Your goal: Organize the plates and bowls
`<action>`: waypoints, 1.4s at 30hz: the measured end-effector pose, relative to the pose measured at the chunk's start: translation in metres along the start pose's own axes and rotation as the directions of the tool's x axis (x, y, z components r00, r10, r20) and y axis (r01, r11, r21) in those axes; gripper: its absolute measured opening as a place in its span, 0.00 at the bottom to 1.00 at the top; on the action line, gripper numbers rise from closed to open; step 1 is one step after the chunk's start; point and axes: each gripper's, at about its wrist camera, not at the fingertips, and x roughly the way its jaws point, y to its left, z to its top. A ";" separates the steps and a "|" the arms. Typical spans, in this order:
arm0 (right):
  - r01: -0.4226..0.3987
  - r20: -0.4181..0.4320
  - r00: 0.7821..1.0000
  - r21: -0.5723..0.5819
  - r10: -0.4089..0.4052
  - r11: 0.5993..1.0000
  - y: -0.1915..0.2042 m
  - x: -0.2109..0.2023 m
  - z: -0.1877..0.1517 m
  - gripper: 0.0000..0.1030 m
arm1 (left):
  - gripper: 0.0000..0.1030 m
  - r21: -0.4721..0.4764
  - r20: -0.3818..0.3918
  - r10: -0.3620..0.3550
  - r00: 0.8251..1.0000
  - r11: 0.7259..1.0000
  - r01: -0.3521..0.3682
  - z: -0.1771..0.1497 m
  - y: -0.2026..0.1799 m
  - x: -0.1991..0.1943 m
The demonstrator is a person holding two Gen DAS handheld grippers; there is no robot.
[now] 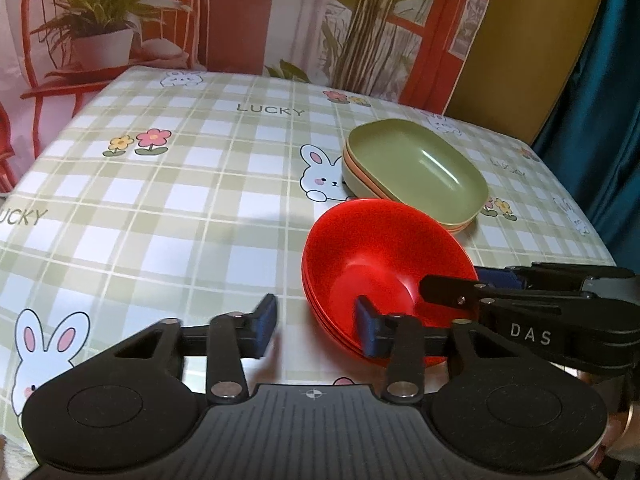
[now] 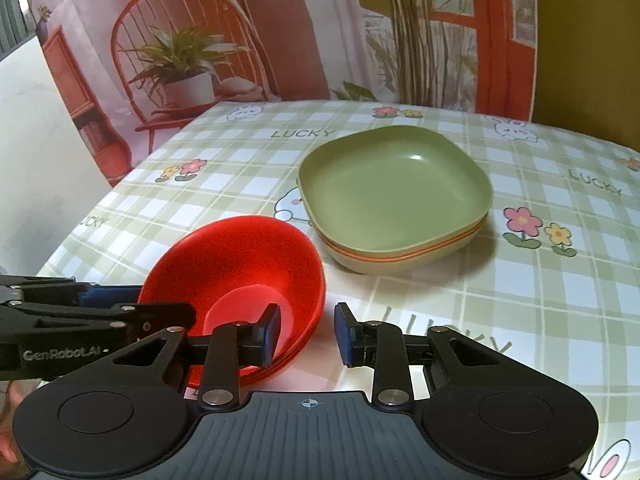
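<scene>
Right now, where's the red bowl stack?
The red bowl stack sits on the table's near side, just left of and in front of the green plate stack, with both open grippers at its rim: left gripper, right gripper.

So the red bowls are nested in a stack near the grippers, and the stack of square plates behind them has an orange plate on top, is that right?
Not quite. The red bowls are nested near the grippers, but the top of the square plate stack is green, not orange. Orange shows only as a thin edge lower in the stack. The right wrist view shows this most plainly.
</scene>
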 end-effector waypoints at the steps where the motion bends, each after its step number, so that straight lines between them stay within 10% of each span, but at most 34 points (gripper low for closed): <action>1: -0.006 -0.001 1.000 -0.001 0.006 1.000 0.000 0.000 0.000 0.22 | 0.37 -0.004 0.000 -0.004 1.000 1.000 0.004 0.000 0.001 0.000; 22: -0.037 0.068 0.997 0.021 0.035 0.999 -0.003 -0.019 0.013 0.18 | 0.27 0.036 0.041 -0.017 0.999 0.999 0.016 0.011 -0.009 -0.011; 42: -0.034 0.212 0.977 0.063 0.020 0.997 -0.043 -0.039 0.110 0.18 | 0.27 0.088 0.153 -0.074 0.985 0.994 0.061 0.101 -0.040 -0.013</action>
